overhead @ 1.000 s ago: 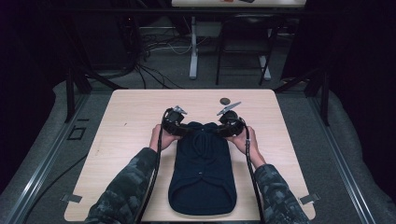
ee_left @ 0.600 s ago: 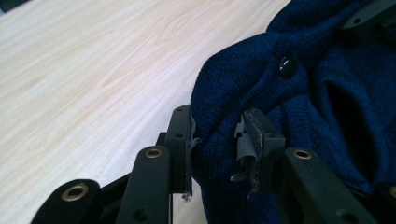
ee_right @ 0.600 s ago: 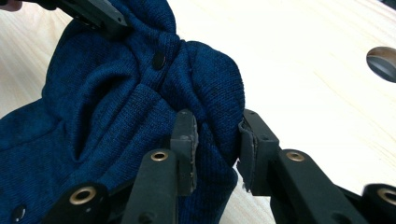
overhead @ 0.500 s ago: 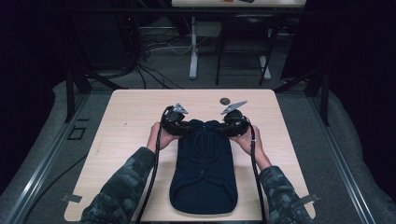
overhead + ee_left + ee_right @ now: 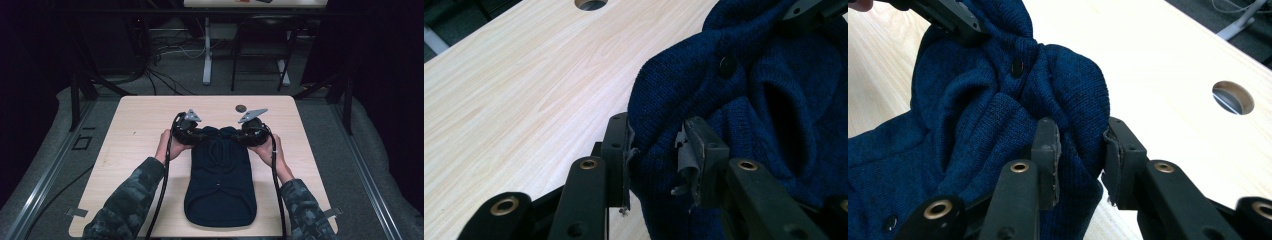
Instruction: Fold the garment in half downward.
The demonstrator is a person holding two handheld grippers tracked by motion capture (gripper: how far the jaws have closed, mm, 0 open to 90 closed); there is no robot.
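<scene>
1. A dark blue knitted sweater [image 5: 220,175] lies on the tabletop [image 5: 135,125], its long axis running from the person's near edge away toward the far side.
2. The left gripper [image 5: 186,131] and the right gripper [image 5: 250,131] sit at the far end of the garment, one at each corner — equally near it.
3. In the left gripper view the jaws are clamped on a bunched fold of knit, with a dark button [image 5: 726,64] just beyond.
4. In the right gripper view the jaws likewise pinch a thick fold, and a round hole [image 5: 1233,97] in the tabletop lies off to the side.
5. Judgement: the far end looks gathered and raised, so the coming move probably carries it along the long axis, toward the near hem — a fold.
</scene>
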